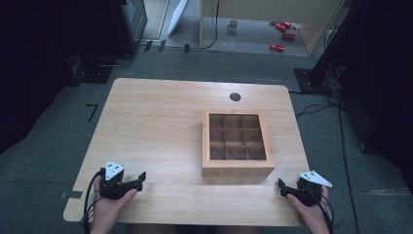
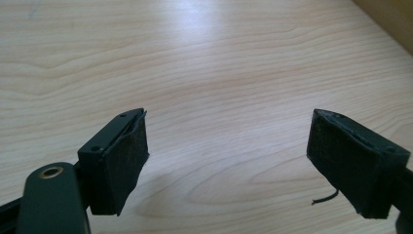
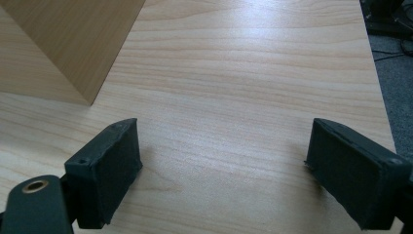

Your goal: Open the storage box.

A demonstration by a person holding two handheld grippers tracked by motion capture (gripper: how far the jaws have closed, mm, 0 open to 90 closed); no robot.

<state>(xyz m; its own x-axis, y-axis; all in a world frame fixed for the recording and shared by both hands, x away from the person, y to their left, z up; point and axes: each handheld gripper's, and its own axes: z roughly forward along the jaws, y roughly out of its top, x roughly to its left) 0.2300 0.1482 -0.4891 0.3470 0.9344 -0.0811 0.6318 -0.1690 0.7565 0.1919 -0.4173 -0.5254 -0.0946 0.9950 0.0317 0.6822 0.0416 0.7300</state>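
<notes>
Both grippers sit at the near edge of the table [image 1: 146, 112], nothing held. Left gripper [image 1: 141, 176] is near the left corner, jaws wide apart with bare wood between them in the left gripper view. Right gripper [image 1: 281, 184] is near the right corner, jaws also spread wide and empty, pointing inward toward the box [image 1: 237, 168].

The box is wooden, with a nine-cell grid under what looks like a clear lid, and sits right of centre on the table. It lies between the two grippers and farther from the person, apart from both. Its corner [image 3: 73, 48] shows just ahead-left of the right gripper's jaws.

Step looks like the start: approach not begun. Next move probably calls for both grippers to close in on the box, the right one being nearer, and find an edge thin enough to pinch.
</notes>
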